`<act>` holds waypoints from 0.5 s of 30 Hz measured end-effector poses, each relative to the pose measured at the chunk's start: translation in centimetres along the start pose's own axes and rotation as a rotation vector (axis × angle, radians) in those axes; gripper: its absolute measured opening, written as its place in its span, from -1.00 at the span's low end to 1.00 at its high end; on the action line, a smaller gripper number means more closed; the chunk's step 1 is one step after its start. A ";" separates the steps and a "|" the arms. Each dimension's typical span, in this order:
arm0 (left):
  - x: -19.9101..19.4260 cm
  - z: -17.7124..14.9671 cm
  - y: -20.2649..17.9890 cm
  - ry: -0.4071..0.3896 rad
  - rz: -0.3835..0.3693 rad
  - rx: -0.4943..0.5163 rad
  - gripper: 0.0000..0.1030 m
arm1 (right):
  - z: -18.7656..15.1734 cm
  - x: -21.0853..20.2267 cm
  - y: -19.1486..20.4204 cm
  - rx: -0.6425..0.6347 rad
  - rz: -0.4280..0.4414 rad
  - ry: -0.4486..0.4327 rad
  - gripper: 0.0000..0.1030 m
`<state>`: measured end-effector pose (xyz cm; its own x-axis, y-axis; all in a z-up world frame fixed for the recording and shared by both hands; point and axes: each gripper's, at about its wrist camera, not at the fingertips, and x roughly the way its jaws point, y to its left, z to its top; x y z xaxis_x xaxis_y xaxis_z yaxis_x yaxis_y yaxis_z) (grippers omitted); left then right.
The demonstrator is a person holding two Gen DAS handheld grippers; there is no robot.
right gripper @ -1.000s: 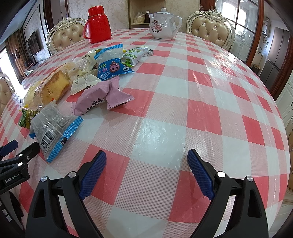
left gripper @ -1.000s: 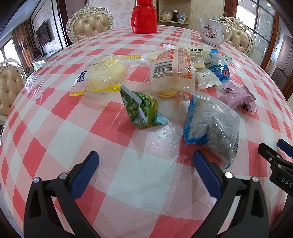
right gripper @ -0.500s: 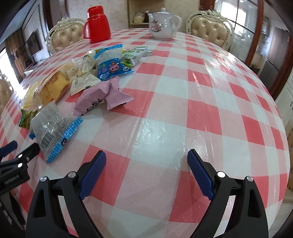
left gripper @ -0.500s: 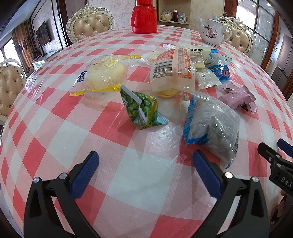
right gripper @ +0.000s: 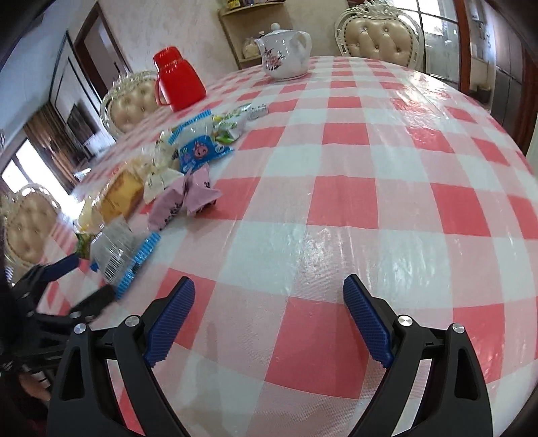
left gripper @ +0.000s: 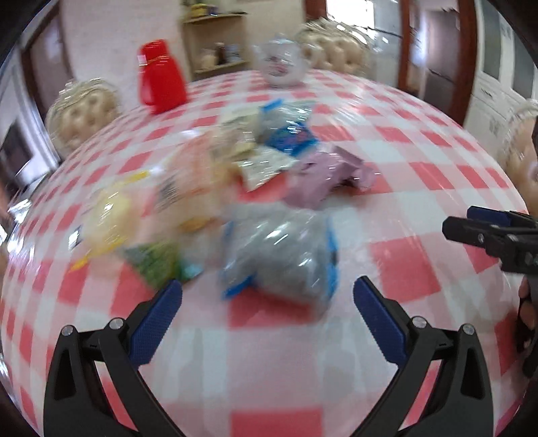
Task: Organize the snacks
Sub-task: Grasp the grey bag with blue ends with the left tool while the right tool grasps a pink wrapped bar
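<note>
Several snack packets lie in a loose heap on the red-and-white checked table. The left wrist view is blurred by motion. My left gripper (left gripper: 267, 295) is open, just short of a clear grey bag with blue edges (left gripper: 285, 255). Behind that bag lie a green pea packet (left gripper: 158, 264), a yellow bun (left gripper: 109, 218), a pink packet (left gripper: 322, 174) and a blue packet (left gripper: 291, 136). My right gripper (right gripper: 269, 302) is open over bare tablecloth, with the grey bag (right gripper: 121, 248), pink packet (right gripper: 181, 201) and blue packet (right gripper: 198, 149) to its left.
A red jug (right gripper: 178, 82) and a white teapot (right gripper: 284, 55) stand at the far side of the table (right gripper: 370, 201). Padded chairs (right gripper: 380, 32) ring it. The left gripper's tips (right gripper: 64, 269) show at the right wrist view's left edge.
My left gripper has swung quickly to the right and forward, so the grey bag now lies between its open fingers' line. The right gripper has tilted and shifted slightly.
</note>
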<state>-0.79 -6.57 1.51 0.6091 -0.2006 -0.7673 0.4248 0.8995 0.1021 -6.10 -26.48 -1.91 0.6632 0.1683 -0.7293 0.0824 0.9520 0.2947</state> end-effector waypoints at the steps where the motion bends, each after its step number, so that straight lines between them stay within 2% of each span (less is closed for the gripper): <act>1: 1.0 0.7 -0.2 0.011 0.008 0.008 0.97 | 0.0 -0.1 -0.1 0.004 0.007 -0.004 0.69; 2: 1.5 1.1 -0.3 0.016 0.018 0.013 0.97 | 0.0 -0.1 -0.2 0.007 0.012 -0.005 0.69; 4: 2.9 1.4 -0.8 0.050 0.003 0.051 0.64 | 0.1 -0.3 -0.5 0.021 0.033 -0.010 0.69; 7: 2.2 0.7 -0.2 0.030 -0.010 0.040 0.21 | 0.1 -0.3 -0.8 0.038 0.052 -0.015 0.69; 10: 0.6 -0.8 1.0 -0.001 -0.033 -0.019 0.18 | 0.6 0.2 0.1 0.002 0.032 -0.011 0.69; 13: -1.5 -2.0 2.9 -0.057 -0.040 -0.122 0.18 | 1.9 1.1 2.2 -0.087 0.014 -0.027 0.69; 15: -2.7 -2.9 4.4 -0.087 -0.041 -0.197 0.18 | 2.8 1.7 3.7 -0.138 0.034 -0.038 0.69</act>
<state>-2.53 -0.97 2.16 0.6532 -0.2638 -0.7097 0.3166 0.9466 -0.0605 -2.57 -23.40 -0.35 0.6915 0.1934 -0.6960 -0.0418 0.9726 0.2287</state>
